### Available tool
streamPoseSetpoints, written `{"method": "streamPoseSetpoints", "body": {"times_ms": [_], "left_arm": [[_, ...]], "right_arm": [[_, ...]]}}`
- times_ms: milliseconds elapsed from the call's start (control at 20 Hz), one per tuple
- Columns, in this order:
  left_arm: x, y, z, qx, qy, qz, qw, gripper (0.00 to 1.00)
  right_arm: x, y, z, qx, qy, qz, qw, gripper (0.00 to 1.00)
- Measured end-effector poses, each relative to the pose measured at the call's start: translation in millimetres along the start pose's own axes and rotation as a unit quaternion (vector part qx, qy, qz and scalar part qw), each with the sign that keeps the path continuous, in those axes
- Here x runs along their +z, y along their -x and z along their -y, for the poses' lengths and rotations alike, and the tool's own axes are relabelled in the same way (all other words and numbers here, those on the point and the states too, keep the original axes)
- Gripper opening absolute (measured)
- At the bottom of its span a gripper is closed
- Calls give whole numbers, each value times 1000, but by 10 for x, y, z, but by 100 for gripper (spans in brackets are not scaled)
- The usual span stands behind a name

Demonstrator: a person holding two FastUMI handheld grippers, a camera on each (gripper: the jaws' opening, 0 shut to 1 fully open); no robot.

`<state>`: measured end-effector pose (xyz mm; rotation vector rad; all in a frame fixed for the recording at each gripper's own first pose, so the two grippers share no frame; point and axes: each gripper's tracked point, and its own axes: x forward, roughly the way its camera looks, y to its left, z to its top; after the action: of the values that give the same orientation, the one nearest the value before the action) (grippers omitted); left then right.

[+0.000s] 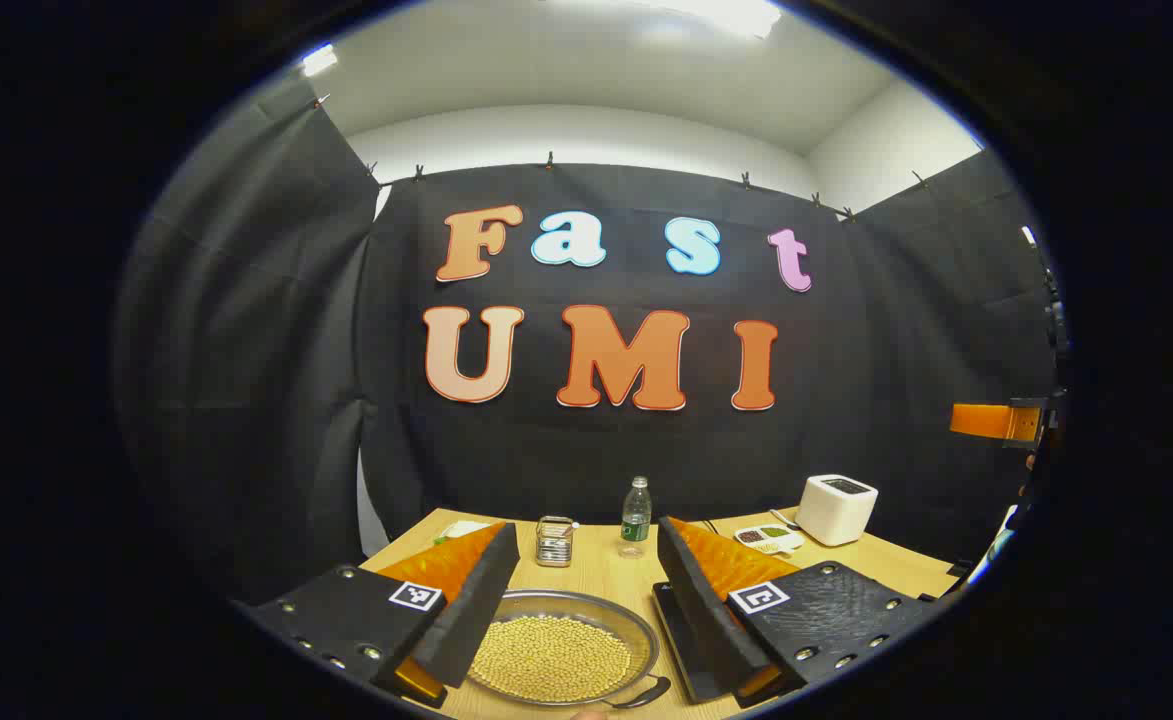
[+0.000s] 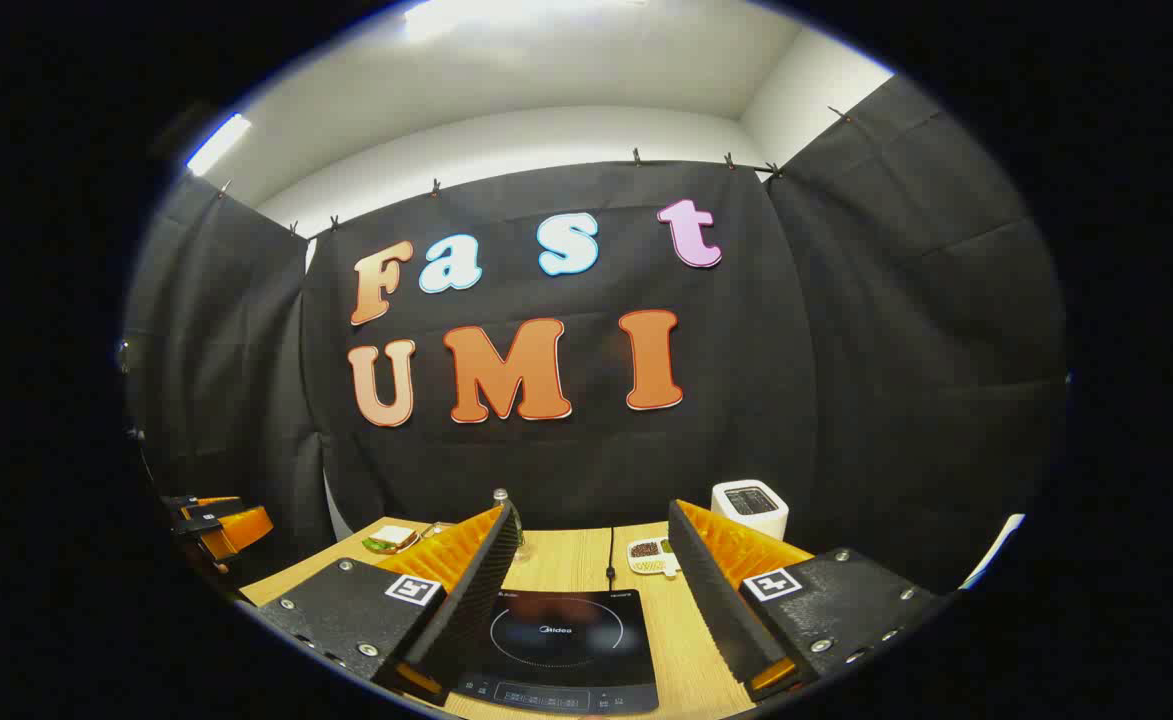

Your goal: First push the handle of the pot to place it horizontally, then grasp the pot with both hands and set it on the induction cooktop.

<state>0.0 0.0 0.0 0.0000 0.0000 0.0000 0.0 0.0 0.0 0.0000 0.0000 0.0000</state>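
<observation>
Below, the left gripper (image 1: 586,610) hangs wide open, holding nothing, over a shallow round metal pot (image 1: 558,648) heaped with small pale beans; its dark handle (image 1: 646,692) is partly cut off at the view's lower edge. Similarly wide and empty, the right gripper (image 2: 591,600) frames the glossy black induction cooktop (image 2: 558,645) on the wooden table (image 2: 571,562); its finger hides the cooktop's left corner.

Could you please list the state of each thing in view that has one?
Pot: full of yellow beans, on table, ungrasped.
Cooktop: bare, nothing on it.
Bottle: upright, capped.
Left gripper: open above pot.
Right gripper: open above cooktop.
</observation>
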Motion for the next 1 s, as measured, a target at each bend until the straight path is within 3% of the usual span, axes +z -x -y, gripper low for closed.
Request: {"method": "streamPoseSetpoints", "body": {"times_ms": [700,800,950,1000], "left_arm": [[310,-25,-15,3,-7,29,1000,88],[304,-15,25,-2,-6,26,1000,88],[281,-28,50,-11,-7,23,1000,88],[257,1,94,-19,-10,22,1000,89]], "right_arm": [[40,5,-9,-1,4,1,1000,94],[42,0,-3,-3,3,1,1000,99],[32,2,4,-4,2,0,1000,94],[22,-4,-3,-3,3,0,1000,99]]}}
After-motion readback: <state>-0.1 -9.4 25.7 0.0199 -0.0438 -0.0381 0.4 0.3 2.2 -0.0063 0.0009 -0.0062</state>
